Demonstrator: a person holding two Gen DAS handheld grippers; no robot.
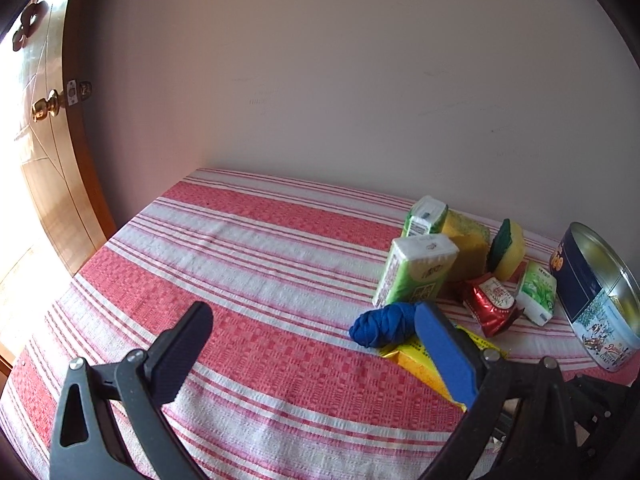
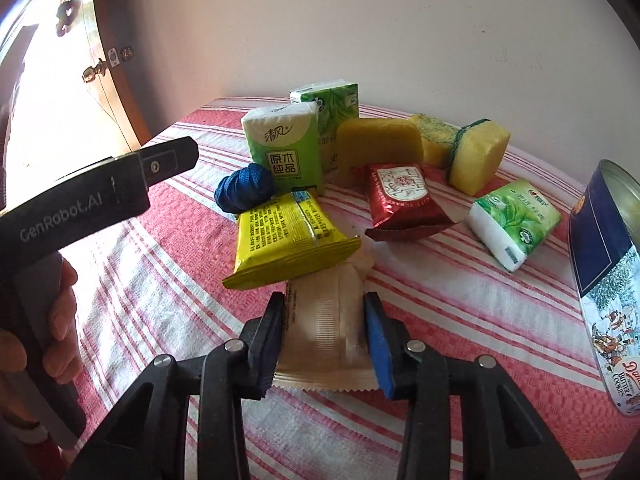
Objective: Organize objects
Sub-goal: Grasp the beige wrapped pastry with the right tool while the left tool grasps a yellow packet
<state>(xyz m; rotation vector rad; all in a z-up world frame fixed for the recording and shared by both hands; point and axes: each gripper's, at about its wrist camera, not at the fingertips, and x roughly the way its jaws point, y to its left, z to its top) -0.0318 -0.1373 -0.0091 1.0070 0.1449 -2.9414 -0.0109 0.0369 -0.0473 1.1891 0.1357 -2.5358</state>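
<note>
My right gripper (image 2: 325, 304) is shut on a beige snack packet (image 2: 326, 336), low over the striped cloth. Just beyond it lie a yellow packet (image 2: 288, 240), a red packet (image 2: 404, 200), a blue yarn ball (image 2: 244, 192), green tissue packs (image 2: 284, 148) and yellow sponges (image 2: 478, 156). My left gripper (image 1: 312, 320) is open and empty above the cloth, left of the pile; its blue pad sits beside the yarn ball (image 1: 382, 324) and the yellow packet (image 1: 416, 360). The left gripper's body (image 2: 100, 196) shows in the right wrist view.
An open blue cookie tin (image 2: 608, 264) stands at the right edge of the table, also in the left wrist view (image 1: 592, 292). The red-and-white striped cloth (image 1: 240, 260) covers the table. A wall lies behind and a wooden door (image 1: 44, 152) stands at the left.
</note>
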